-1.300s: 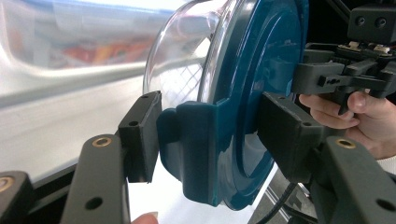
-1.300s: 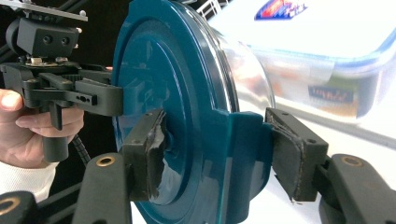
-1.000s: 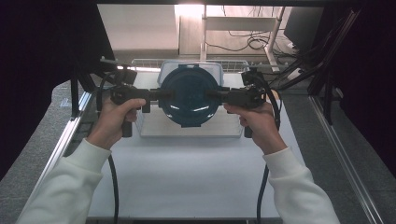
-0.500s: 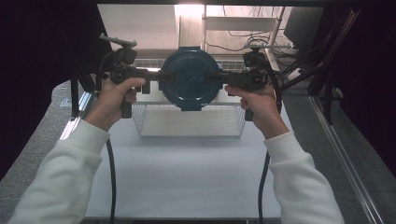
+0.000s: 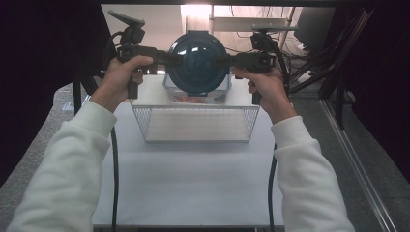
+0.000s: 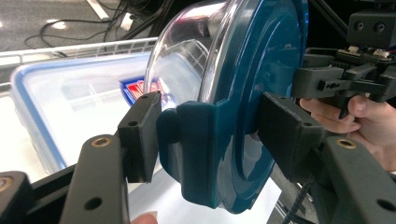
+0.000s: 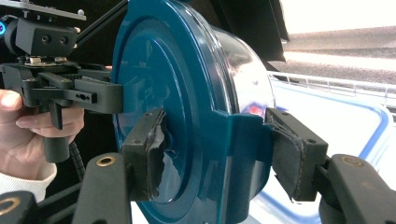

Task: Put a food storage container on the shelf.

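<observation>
pinching a lidded bowl (image 5: 197,63), left gripper (image 5: 167,58), right gripper (image 5: 226,60), gripper views reveal lid clips (image 6: 198,149)

Round container (image 5: 198,67): covers most of the clear box (image 5: 220,94) behind it in high view; box contents just an orange-ish smear, can't ID.
Box label (image 6: 140,86): red/blue print seen thru the glass, too blurred to read.
Left gripper (image 5: 167,57): jaw tips lost against dark lid in high view.
Right gripper (image 5: 227,60): same, tips merge w/ lid edge.
Sleeves (image 5: 63,169): cut off at bottom edge.
</observation>
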